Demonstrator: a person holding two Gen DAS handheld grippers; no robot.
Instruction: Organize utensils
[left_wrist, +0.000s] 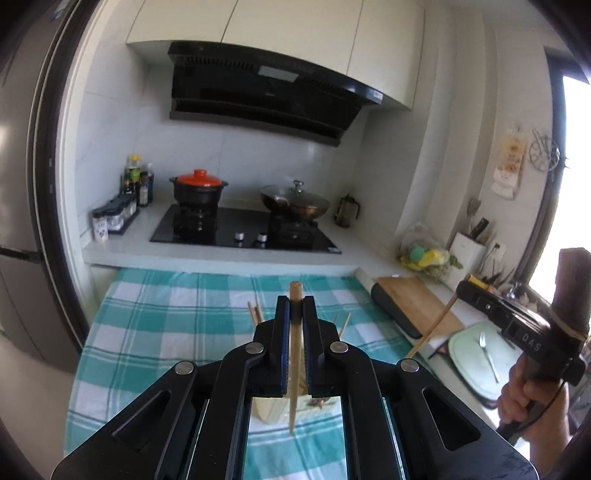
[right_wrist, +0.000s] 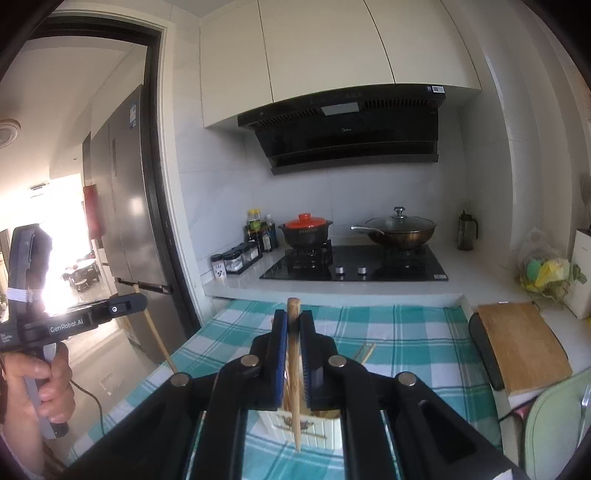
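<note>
Both tools clamped: left tool (left_wrist: 294, 308) and right tool (right_wrist: 293, 321) each pinch one chopstick (left_wrist: 294, 354) near its top. I judge them light, stiff, slippery; they may pivot.

Daylit, fairly bright; blown-out glare from window (left_wrist: 576, 177) and doorway (right_wrist: 70, 240); strong fisheye bending, dark vignetted corners.

Ahead of both sets of fingers: open checked cloth (left_wrist: 166, 306) on the surface, unobstructed up to the raised stove ledge (left_wrist: 221, 258). Directly below the fingers: cream utensil holder (right_wrist: 295, 424) with upright chopsticks (right_wrist: 364, 352), blocking a straight descent. Right of the fingers: cutting board (right_wrist: 524, 347) and pale green tray (left_wrist: 476, 354) with fork (left_wrist: 487, 354); left: refrigerator (right_wrist: 125, 206) and doorway.
</note>
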